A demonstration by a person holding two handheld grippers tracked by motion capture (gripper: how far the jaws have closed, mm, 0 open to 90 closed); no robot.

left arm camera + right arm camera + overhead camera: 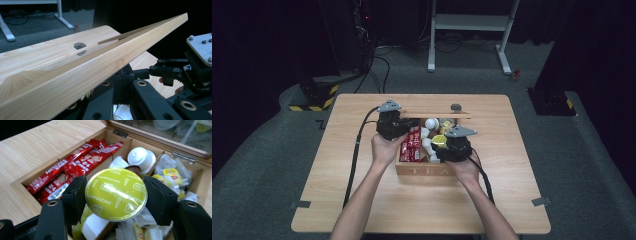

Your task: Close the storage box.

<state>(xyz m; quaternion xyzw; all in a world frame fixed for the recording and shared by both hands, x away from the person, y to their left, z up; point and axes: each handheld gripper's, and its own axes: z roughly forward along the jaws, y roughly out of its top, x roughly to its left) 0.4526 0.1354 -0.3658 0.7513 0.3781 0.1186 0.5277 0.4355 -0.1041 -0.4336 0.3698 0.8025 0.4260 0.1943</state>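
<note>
- Round capsule with a yellow-green foil lid printed "Cappuccino" (116,194) is clamped across its rim between the padded jaws of the right gripper (446,146), held just above the middle of the open box.
- Handling, as judged: light, with a stiff plastic cup. The foil top is thin and easily dented or pierced, and the rim is smooth, so slip is possible. It is best gripped on opposite sides of the rim, as it is now, with no load on the foil.
- Light wooden box marked "TEA" (424,170) sits on the light wood worktop (512,190), divided into compartments.
- One end compartment is packed with red stick sachets (75,166).
- Middle compartment: white capsules (140,157) are loosely piled.
- Far compartment: white and yellow wrapped packets (172,173) are jumbled together.
- Hinged, glass-panelled wooden lid (105,62) stands raised; the left gripper (389,127) is at its edge with jaws clenched. Whether the lid is pinched or just propped cannot be told.
</note>
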